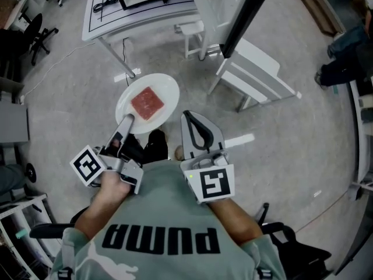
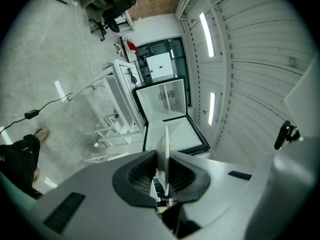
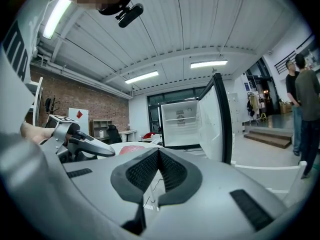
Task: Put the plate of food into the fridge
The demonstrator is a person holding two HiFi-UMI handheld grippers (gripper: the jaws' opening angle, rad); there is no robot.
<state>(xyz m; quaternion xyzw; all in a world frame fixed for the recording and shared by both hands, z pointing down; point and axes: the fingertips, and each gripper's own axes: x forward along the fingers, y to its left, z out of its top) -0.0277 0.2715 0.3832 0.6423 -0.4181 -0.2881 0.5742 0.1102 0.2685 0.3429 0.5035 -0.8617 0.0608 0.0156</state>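
Note:
A white plate (image 1: 156,92) carries a flat red slab of food (image 1: 147,103), held level over the floor in front of me. My left gripper (image 1: 128,120) is shut on the plate's near rim. In the left gripper view the plate (image 2: 164,149) shows edge-on between the pads of the left gripper (image 2: 163,156). My right gripper (image 1: 186,116) hovers just right of the plate, shut and holding nothing; its pads meet in the right gripper view (image 3: 158,152). The open fridge (image 3: 181,125) stands ahead with its door (image 3: 220,119) swung to the right, and the fridge (image 2: 162,104) also appears in the left gripper view.
A white table (image 1: 105,10) with a black cable stands ahead on the left. A small white stool (image 1: 192,37) and a white frame (image 1: 256,69) sit on the floor near the fridge door's black edge (image 1: 242,22). Two people (image 3: 300,99) stand far right. Office chairs (image 1: 38,34) are at left.

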